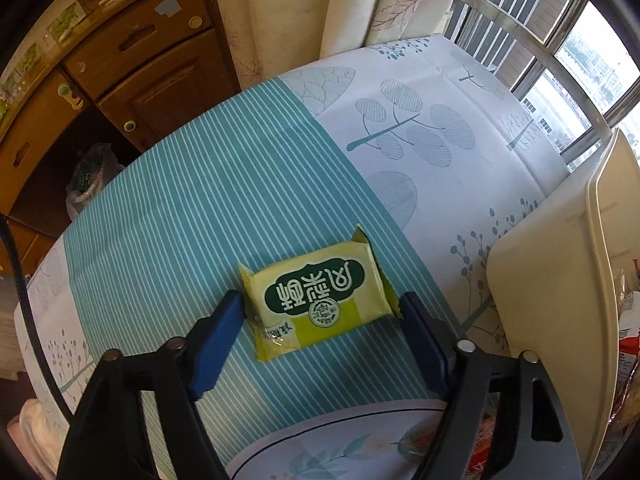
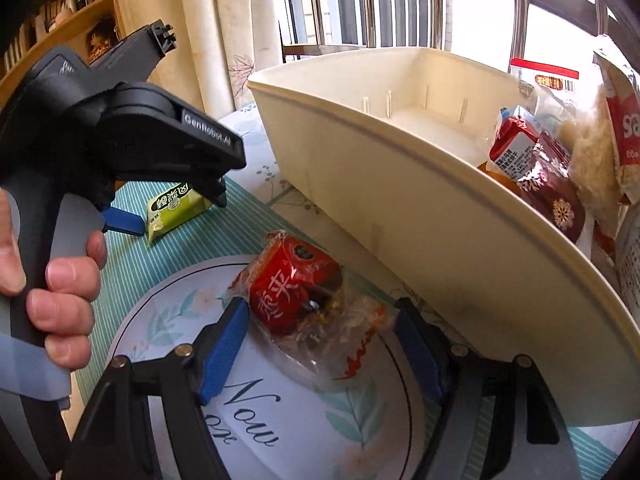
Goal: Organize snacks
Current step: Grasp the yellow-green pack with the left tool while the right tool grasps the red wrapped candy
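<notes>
A: Left gripper [image 1: 322,312]?
B: Fingers [image 1: 224,322] spread either side of the yellow snack packet [image 1: 320,300], which lies flat on the striped teal cloth [image 1: 200,208] over the surface. Pads look just beside its ends; can't tell if they press.
A: Right gripper [image 2: 320,326]?
B: Same story. Fingers [image 2: 226,340] apart around the red snack packet [image 2: 304,300], lying on the round printed mat [image 2: 248,400]. Left pad at the wrapper edge, right pad near the crinkled clear end; no clear squeeze.
A: Bin?
B: Cream bin [image 2: 400,208] just beside the red packet, with several snack bags [image 2: 536,176] at its near end. A hand [image 2: 52,280] grips the left tool's handle.
</notes>
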Motion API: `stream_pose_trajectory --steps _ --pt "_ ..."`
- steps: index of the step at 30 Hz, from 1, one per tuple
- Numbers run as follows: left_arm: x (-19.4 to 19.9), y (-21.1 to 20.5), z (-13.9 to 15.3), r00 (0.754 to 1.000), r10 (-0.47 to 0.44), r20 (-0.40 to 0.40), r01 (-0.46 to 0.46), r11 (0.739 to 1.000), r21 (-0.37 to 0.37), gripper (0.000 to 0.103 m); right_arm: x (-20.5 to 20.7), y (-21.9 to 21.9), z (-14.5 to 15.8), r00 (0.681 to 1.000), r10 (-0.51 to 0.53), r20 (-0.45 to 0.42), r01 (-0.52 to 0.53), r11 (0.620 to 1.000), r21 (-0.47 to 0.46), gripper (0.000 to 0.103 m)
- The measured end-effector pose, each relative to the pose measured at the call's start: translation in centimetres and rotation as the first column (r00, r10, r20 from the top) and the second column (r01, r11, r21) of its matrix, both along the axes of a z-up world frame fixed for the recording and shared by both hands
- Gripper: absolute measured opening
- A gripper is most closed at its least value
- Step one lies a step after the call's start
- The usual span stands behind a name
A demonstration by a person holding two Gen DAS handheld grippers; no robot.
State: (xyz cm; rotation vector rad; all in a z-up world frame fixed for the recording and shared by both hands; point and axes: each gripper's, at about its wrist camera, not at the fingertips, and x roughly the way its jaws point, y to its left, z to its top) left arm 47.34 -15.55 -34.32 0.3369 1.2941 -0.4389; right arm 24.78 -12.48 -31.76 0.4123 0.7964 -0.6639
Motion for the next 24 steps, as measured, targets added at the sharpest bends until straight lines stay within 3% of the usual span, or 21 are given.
stream_pose_trajectory --steps 4,6,9,15,24 --pt "0.1 0.6 0.3 1.000 0.012 0.005 -0.012 1.000 -0.014 0.068 -0.2 0.1 0.0 1.000 0.005 0.009 -0.005 1.000 0.003 0.069" --pt "-0.1 1.0 0.5 1.000 0.013 0.019 -0.013 1.000 -0.014 0.058 -0.1 0.2 0.1 1.000 0.011 0.013 -0.012 1.000 0.002 0.062" --pt "-0.4 1.5 0.7 1.000 0.001 0.016 -0.001 1.000 -0.022 0.055 0.2 0.3 0.0 0.999 0.032 0.015 -0.032 0.999 0.001 0.058" --pt "-1.4 3.0 0.8 1.000 -0.003 -0.012 0.002 1.000 -0.015 0.055 0.3 0.6 0.0 0.998 0.062 -0.002 -0.062 0.998 0.009 0.042" --pt "-4.0 8.1 1.1 0.995 0.043 -0.086 -0.042 0.999 0.010 0.055 -0.4 1.2 0.5 0.991 0.133 -0.027 -0.131 0.988 0.084 0.039"
